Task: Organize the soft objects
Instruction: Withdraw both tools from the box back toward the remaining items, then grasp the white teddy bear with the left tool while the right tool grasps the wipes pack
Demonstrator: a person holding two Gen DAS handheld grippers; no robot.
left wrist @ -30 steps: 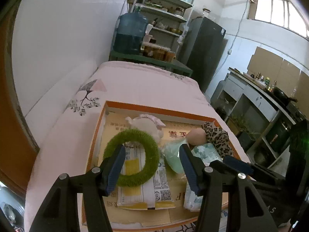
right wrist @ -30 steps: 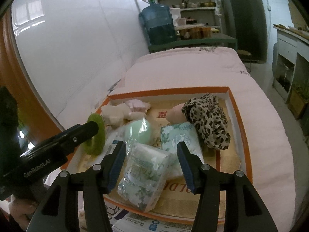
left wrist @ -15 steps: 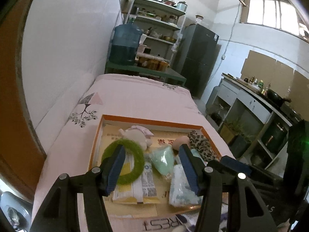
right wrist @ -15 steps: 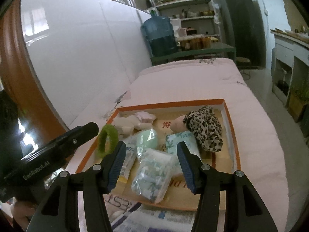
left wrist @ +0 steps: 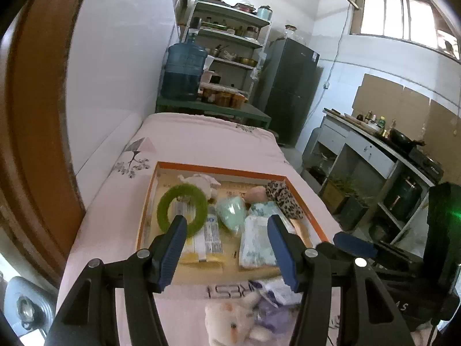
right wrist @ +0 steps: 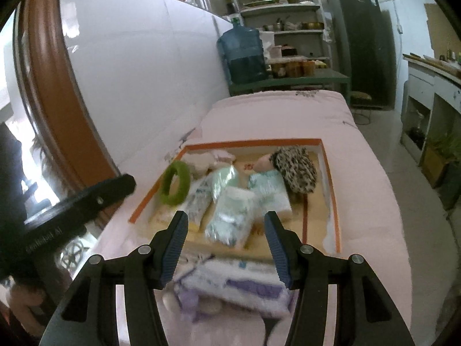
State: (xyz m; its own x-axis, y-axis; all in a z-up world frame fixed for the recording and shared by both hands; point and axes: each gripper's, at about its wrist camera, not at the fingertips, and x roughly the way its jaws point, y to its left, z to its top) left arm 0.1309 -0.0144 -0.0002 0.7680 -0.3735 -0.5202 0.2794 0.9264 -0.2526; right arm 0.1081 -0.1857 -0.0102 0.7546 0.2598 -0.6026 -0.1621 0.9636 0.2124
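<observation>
Bedding in pale pink (left wrist: 201, 141) spreads across the room, with an orange-rimmed box (left wrist: 219, 170) resting on it. Inside lie a leopard-print cloth (right wrist: 296, 170), tissue packs (right wrist: 233, 216), and a green fuzzy ring (left wrist: 181, 204) at the box's left side. Nearer, outside the box, sit a white plush toy (left wrist: 233, 320) and a purple-printed pack (right wrist: 239, 285). Left gripper (left wrist: 227, 250) and right gripper (right wrist: 226, 248) both hang released, jaws apart, grasping nothing.
</observation>
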